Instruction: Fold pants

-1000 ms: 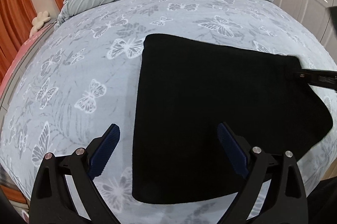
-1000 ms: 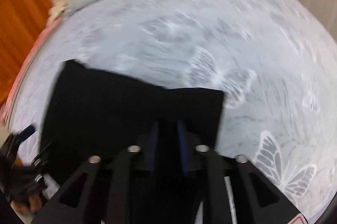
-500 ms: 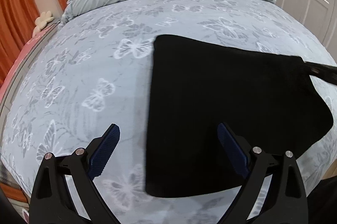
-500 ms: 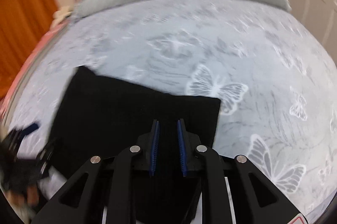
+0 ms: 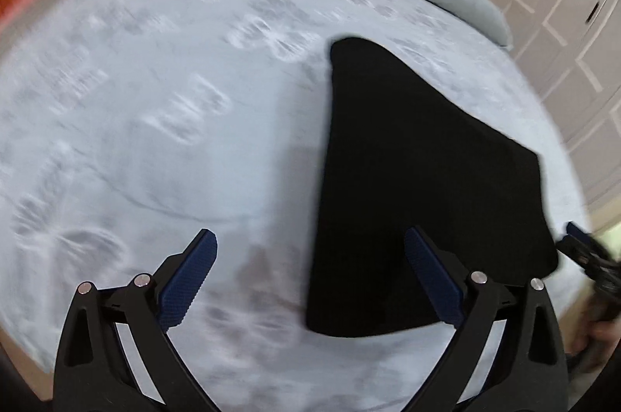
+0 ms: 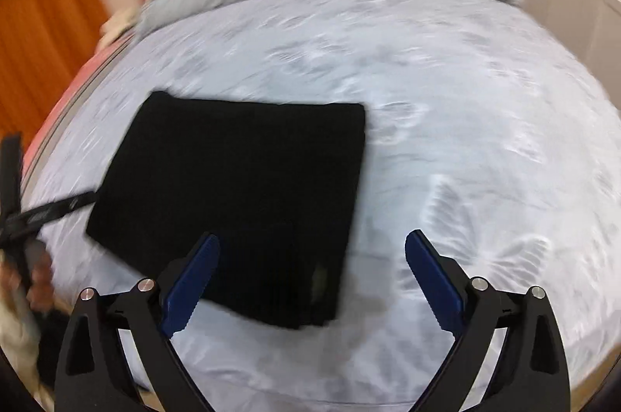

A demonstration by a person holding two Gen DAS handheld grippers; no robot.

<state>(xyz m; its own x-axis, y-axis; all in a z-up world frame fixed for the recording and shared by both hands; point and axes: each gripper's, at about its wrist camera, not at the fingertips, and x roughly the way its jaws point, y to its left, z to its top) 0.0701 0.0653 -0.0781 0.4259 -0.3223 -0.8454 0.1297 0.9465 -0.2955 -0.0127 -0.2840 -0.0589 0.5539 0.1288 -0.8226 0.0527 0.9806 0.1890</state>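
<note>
Left gripper [image 5: 310, 276], fingers wide apart w/ nothing between, hangs over bare bedspread [image 5: 155, 140]. Black folded pants [image 5: 419, 187] lie flat just to its right, its right finger over their near-left edge, long axis running away toward the pillows. Right gripper [image 6: 312, 276], jaws opening, nothing pinched, its left finger above the pants' near corner, so nearer. Wardrobe doors [image 5: 562, 24] far right; nothing blocks.

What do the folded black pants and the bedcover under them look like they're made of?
The pants: a soft, matte black fabric, perhaps a knit; faint lengthwise ribbing shows near the front edge, though blur leaves it open. The bedcover: a smooth, pale grey-blue woven cloth, likely cotton or a blend, printed with butterflies and slightly creased.
</note>
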